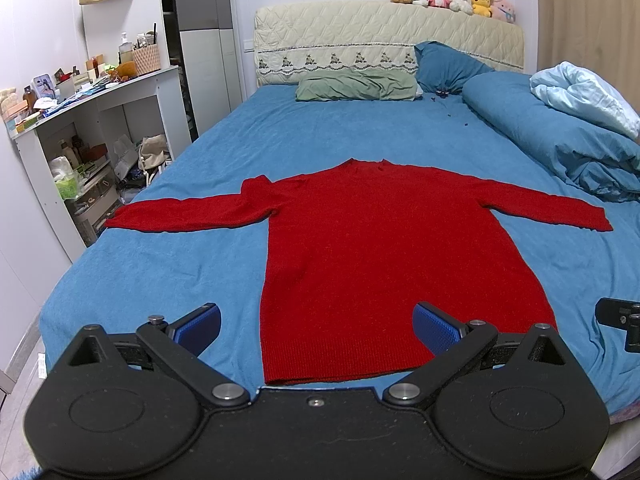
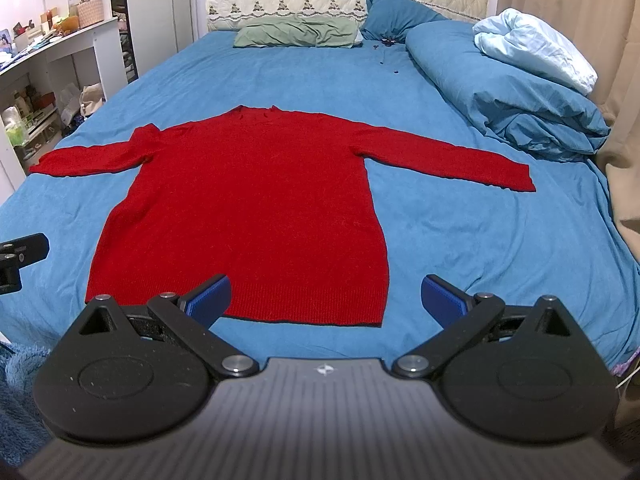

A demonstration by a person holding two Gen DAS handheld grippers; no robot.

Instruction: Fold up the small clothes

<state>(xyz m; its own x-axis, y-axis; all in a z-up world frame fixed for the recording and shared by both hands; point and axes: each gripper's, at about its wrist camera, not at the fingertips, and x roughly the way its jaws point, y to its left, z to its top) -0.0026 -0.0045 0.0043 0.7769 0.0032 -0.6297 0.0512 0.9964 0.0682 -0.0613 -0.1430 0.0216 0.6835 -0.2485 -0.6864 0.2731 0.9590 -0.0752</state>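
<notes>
Both the left claw [image 1: 316,330] and right claw [image 2: 326,300] hang released; better grasp the red sweater [image 1: 384,264] sleeves at 9 and 3 o'clock first.

1. The left gripper [image 1: 316,330] has a matte black body with two rounded lobes, each marked by a shallow circular recess.
2. Black link arms run from silver pivot bolts near its centre out to triangular cut-out brackets.
3. Its fingers [image 1: 200,326] carry blue ribbed pads, with small silver screws at the finger joints.
4. A single small screw sits at the middle of its front edge.
5. The right gripper [image 2: 326,300] has the same black lobes, links and blue ribbed pads [image 2: 442,300].
6. Its centre plate is grey and ridged, bearing a small pale emblem.
</notes>
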